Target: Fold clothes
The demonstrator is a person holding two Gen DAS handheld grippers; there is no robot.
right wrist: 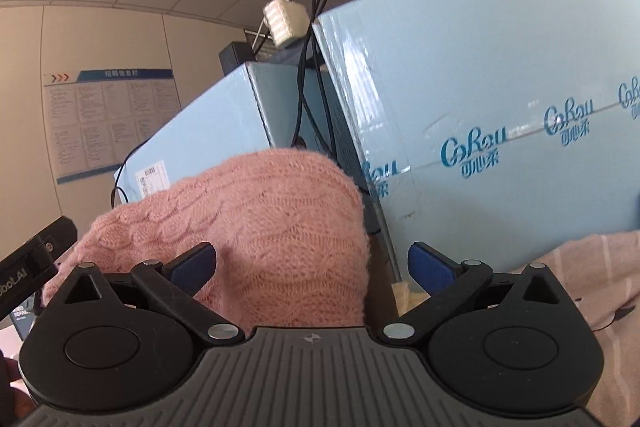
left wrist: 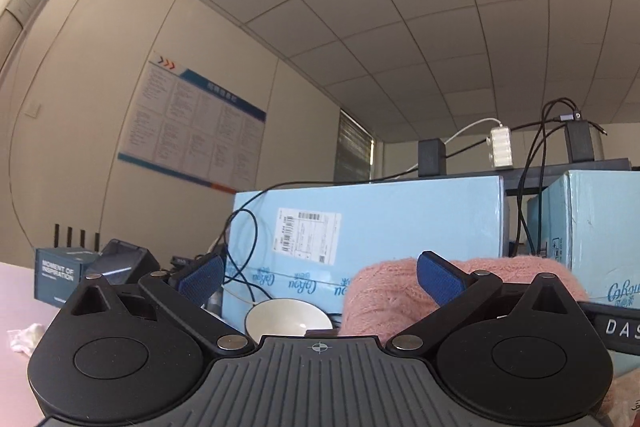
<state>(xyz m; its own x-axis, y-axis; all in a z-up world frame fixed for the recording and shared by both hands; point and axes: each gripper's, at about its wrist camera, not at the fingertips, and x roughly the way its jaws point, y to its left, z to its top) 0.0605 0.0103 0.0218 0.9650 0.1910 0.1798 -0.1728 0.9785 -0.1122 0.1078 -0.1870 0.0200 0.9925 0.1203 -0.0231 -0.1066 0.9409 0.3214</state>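
Observation:
A pink cable-knit sweater [right wrist: 256,227] is bunched in a heap in front of the right gripper and also shows at the right in the left wrist view [left wrist: 380,295]. My left gripper [left wrist: 320,281] is open, its blue pads wide apart, with the right pad [left wrist: 438,281] in front of the sweater's edge. My right gripper [right wrist: 312,267] is open, its jaws spread on either side of the sweater's near part, gripping nothing. Both cameras tilt upward toward the ceiling.
Light blue cardboard boxes [left wrist: 380,227] [right wrist: 500,127] stand close behind the sweater, with black cables [left wrist: 244,247] hanging over them. A white bowl [left wrist: 288,317] sits ahead of the left gripper. A striped pink cloth [right wrist: 592,275] lies at the right. A small blue box [left wrist: 60,277] and crumpled tissue [left wrist: 24,337] lie left.

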